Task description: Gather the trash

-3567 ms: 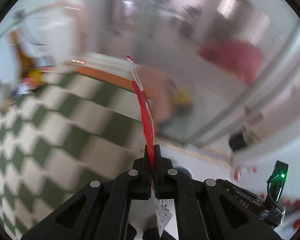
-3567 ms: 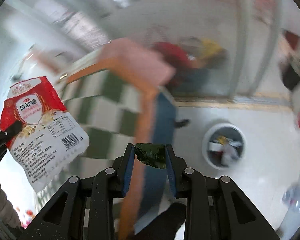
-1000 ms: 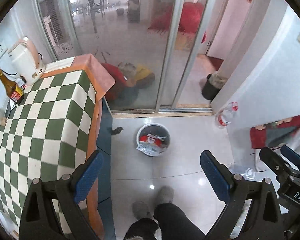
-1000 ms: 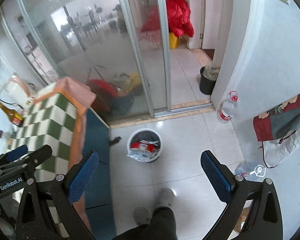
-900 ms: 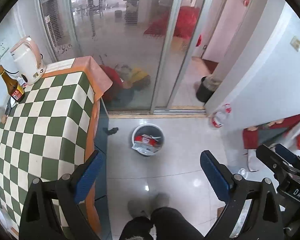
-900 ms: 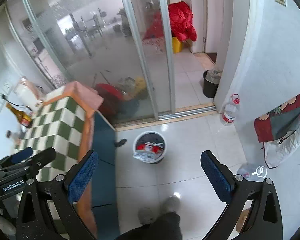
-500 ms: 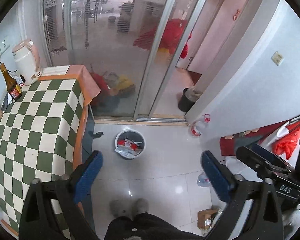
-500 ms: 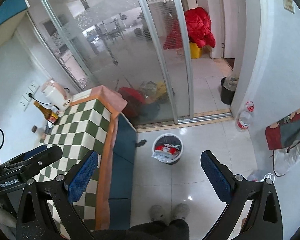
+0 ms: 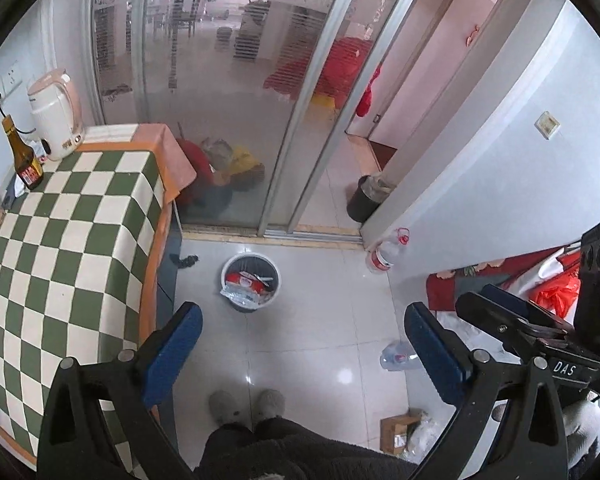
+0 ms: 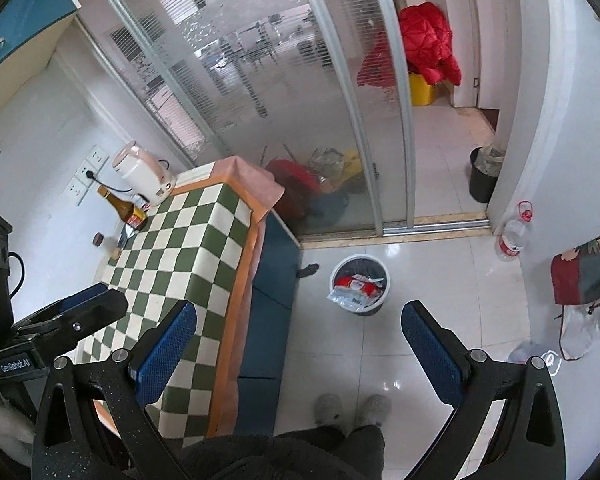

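A white trash bucket point(image 9: 274, 278) stands on the tiled floor beside the table; it also shows in the right wrist view point(image 10: 384, 274). A red and white sugar bag point(image 9: 242, 292) hangs over its rim, seen too in the right wrist view point(image 10: 352, 290). My left gripper point(image 9: 302, 340) is open and empty, held high above the floor. My right gripper point(image 10: 298, 338) is open and empty, also held high. Each gripper shows at the edge of the other's view.
A green and white checked table point(image 9: 60, 240) holds a kettle point(image 9: 56, 120), a brown bottle point(image 9: 24, 156) and small items at its far end. Glass sliding doors point(image 9: 220, 100) stand behind. A black bin point(image 9: 366, 200), water bottles point(image 9: 384, 254) and a cardboard box point(image 9: 398, 434) are on the floor. My slippers point(image 9: 246, 404) are below.
Both grippers, earlier shut on the sugar bag and a green wrapper, are open and empty. The bag lies in the bucket. Both grippers have risen and pulled back from it.
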`<state>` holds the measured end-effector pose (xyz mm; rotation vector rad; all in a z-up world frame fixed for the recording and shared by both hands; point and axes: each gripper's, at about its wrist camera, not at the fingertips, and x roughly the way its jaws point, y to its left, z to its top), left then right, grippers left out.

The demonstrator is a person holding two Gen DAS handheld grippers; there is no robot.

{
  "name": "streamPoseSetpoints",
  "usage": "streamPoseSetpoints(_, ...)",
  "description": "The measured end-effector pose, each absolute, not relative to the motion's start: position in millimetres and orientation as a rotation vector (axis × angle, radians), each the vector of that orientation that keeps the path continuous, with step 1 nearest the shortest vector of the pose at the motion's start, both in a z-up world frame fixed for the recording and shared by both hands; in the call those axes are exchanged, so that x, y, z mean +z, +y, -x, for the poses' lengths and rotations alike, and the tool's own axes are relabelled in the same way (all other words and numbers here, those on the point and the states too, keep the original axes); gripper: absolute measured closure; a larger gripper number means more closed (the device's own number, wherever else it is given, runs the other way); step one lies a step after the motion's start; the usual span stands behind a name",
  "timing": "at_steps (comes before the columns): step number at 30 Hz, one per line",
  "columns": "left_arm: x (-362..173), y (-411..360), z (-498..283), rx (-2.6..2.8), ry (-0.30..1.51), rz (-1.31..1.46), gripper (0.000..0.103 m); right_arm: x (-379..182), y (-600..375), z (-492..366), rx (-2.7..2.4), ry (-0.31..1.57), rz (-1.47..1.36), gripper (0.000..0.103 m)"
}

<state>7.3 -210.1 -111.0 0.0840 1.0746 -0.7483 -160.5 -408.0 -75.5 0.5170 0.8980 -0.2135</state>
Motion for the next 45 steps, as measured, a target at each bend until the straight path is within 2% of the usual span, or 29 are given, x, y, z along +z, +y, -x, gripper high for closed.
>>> streamPoseSetpoints(45,-114.1,-207.2,-4.3,-0.741,1.108,-0.036,0.0,-81.2,-400.5,155.8,-0.165,0.935,-0.537,0.0)
